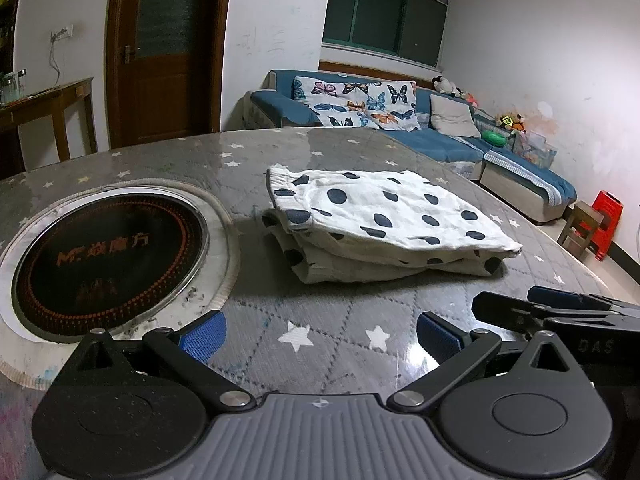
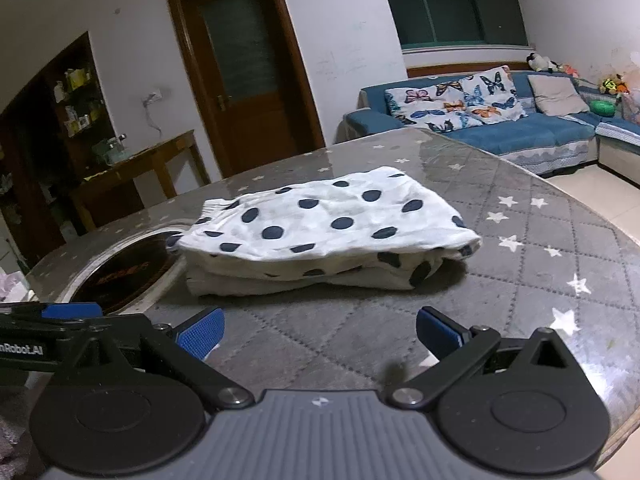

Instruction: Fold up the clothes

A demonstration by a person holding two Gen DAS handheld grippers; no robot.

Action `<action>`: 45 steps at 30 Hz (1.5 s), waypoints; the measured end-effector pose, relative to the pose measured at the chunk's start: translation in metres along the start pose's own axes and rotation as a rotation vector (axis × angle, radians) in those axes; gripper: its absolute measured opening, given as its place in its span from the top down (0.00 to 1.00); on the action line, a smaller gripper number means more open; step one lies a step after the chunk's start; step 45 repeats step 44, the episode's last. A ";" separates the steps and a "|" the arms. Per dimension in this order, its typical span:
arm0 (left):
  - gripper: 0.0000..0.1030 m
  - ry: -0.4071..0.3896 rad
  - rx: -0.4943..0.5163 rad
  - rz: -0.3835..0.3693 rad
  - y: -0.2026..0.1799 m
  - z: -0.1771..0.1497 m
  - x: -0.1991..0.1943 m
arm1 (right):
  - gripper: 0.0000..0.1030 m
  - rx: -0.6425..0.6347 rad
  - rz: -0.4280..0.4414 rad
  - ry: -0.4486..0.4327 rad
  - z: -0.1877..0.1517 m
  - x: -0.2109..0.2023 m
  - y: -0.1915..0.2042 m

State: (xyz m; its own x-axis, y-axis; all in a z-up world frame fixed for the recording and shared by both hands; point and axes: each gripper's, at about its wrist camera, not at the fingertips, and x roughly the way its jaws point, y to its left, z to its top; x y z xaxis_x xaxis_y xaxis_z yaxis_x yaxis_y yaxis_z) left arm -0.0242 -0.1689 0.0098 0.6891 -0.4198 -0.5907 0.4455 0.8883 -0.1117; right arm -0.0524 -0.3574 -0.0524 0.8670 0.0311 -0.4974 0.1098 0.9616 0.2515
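Observation:
A white garment with dark blue dots [image 1: 384,224] lies folded in several layers on the grey star-patterned table [image 1: 332,320]; its elastic waistband faces left. In the right wrist view the same garment [image 2: 328,232] sits just beyond the fingers. My left gripper [image 1: 320,338] is open over the table, short of the garment, with nothing between its blue pads. My right gripper [image 2: 320,334] is open too, empty, near the garment's front edge. The right gripper's fingers [image 1: 560,308] show at the right of the left wrist view, and the left gripper's fingers [image 2: 60,316] show at the left of the right wrist view.
A round black induction cooktop [image 1: 108,260] is set into the table left of the garment. The table's curved edge drops to a tiled floor on the right. Beyond stand a blue sofa [image 1: 440,136] with butterfly cushions, a red stool [image 1: 606,220], a wooden door and a side table.

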 end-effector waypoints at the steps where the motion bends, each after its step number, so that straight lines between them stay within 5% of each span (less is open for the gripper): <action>1: 0.00 0.000 0.000 0.000 -0.001 -0.001 -0.001 | 0.00 -0.003 -0.001 -0.002 0.000 -0.001 0.001; 45: 0.00 -0.023 0.023 -0.007 -0.017 -0.010 -0.021 | 0.00 -0.033 -0.027 -0.001 -0.004 -0.014 0.004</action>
